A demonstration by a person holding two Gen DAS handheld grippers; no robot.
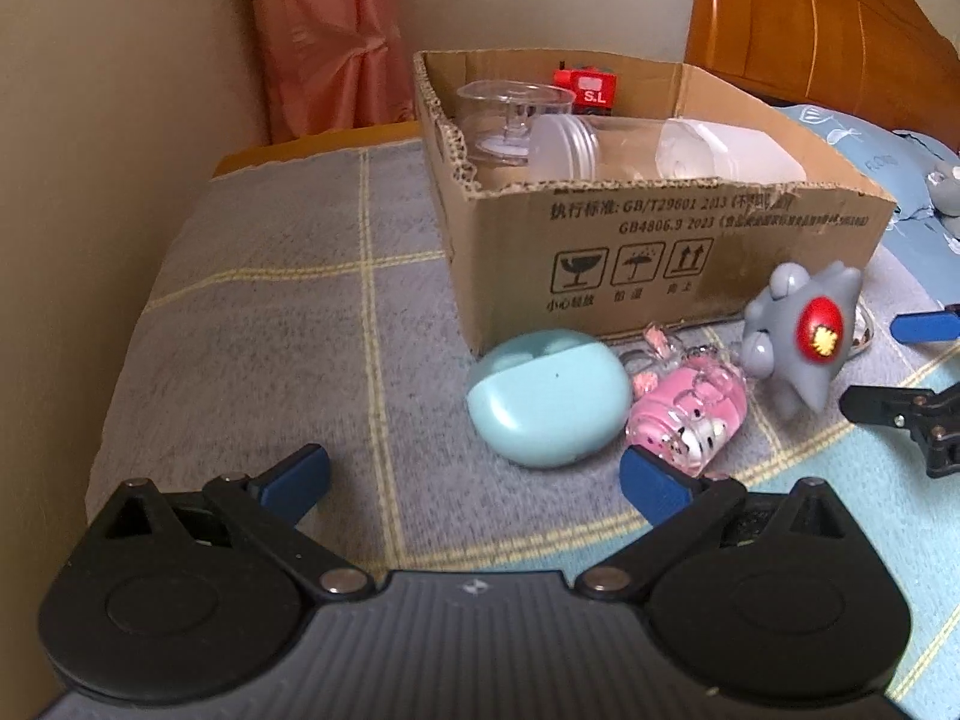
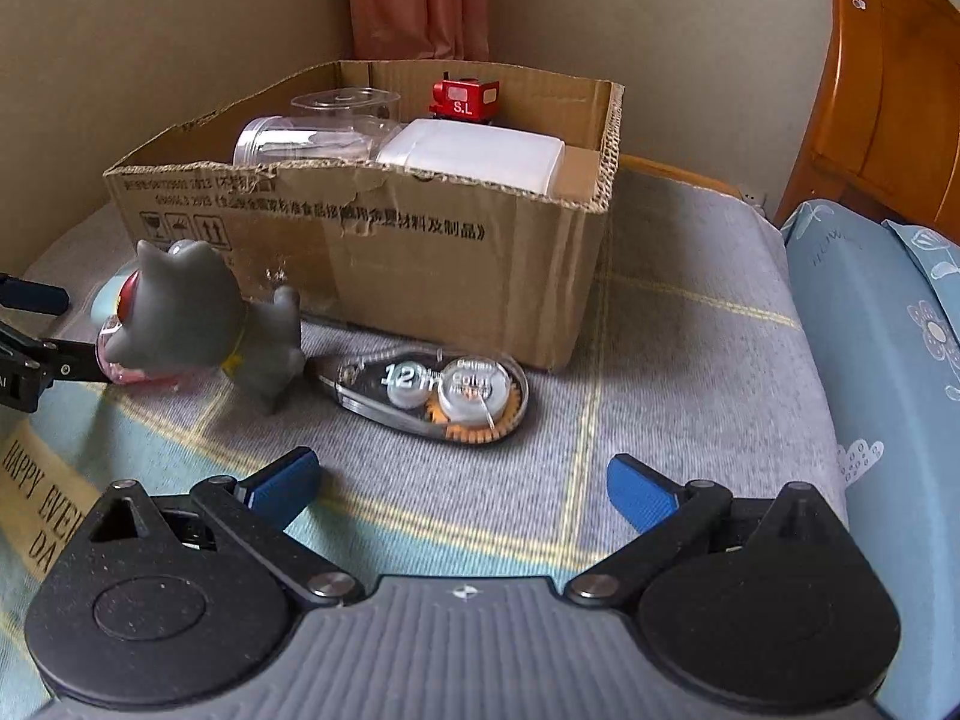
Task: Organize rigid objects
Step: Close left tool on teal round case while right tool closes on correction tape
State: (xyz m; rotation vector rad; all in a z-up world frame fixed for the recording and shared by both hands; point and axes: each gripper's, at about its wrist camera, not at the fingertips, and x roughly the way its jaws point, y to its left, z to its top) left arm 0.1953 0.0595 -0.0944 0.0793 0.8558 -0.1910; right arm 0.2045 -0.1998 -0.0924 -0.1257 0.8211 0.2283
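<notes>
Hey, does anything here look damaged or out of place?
Yes. The cardboard box has a ragged, torn front rim. Inside it, a clear jar lies on its side. The grey toy outside stands upright.

One cardboard box holds four items; outside lie one earbud case, one pink keychain, one grey figurine, one correction tape.
</notes>
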